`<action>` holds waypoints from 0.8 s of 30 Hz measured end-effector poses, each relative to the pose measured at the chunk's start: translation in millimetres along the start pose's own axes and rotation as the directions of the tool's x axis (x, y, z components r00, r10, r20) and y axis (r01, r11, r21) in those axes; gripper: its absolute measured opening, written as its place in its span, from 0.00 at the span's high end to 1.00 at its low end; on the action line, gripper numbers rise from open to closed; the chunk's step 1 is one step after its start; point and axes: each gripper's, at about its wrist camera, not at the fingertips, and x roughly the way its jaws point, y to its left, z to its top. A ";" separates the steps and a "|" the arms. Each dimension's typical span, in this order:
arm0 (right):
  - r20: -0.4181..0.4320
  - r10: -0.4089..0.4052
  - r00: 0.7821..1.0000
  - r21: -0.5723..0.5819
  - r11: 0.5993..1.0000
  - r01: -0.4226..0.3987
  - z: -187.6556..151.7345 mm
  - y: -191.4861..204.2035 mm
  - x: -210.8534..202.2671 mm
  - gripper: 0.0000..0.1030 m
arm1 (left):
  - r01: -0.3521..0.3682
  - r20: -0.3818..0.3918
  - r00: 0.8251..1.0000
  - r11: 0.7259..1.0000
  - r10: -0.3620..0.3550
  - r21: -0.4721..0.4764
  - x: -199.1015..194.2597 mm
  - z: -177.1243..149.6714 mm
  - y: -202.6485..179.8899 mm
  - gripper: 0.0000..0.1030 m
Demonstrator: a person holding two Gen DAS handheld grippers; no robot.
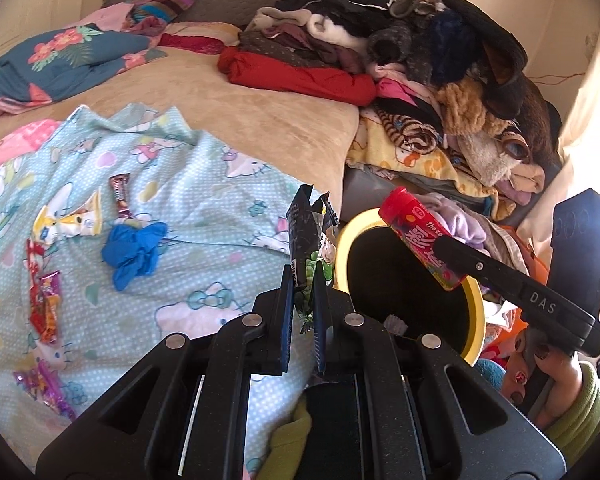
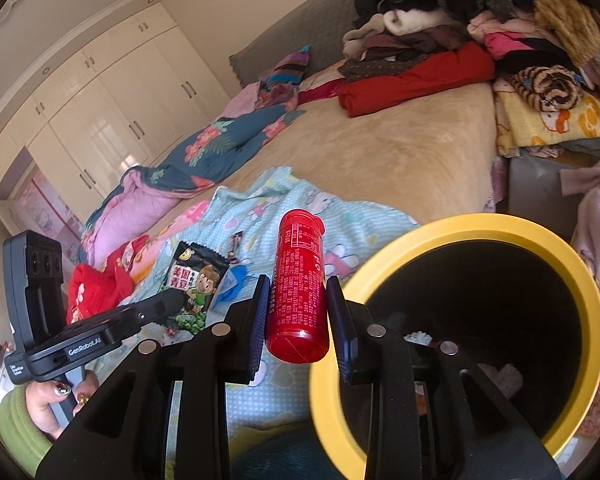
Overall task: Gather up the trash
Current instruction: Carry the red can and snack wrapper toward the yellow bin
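My left gripper [image 1: 303, 312] is shut on a black snack bag [image 1: 310, 240] with green peas printed on it, held upright beside the yellow-rimmed bin [image 1: 342, 248]. The bag also shows in the right wrist view [image 2: 198, 280]. My right gripper [image 2: 298, 316] is shut on a red tube-shaped candy container [image 2: 299, 284], held at the bin's left rim [image 2: 460, 224]; in the left wrist view the tube [image 1: 420, 236] hangs over the bin's mouth. Loose wrappers [image 1: 44, 308], a small brown wrapper [image 1: 121, 196] and a crumpled blue glove [image 1: 134, 254] lie on the light blue Hello Kitty sheet [image 1: 204, 184].
The bin's dark inside holds some white paper cups [image 2: 418, 338]. A big heap of clothes [image 1: 400, 60] covers the bed's far right side. A floral quilt [image 1: 60, 56] lies at the far left. White wardrobes [image 2: 100, 112] stand behind the bed.
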 end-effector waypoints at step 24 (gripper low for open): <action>0.073 -0.148 0.986 0.163 0.977 0.134 -6.4 -89.1 -45.9 0.73 | 0.120 -0.098 0.990 0.980 -0.105 0.158 43.1 -18.9 -90.8 0.95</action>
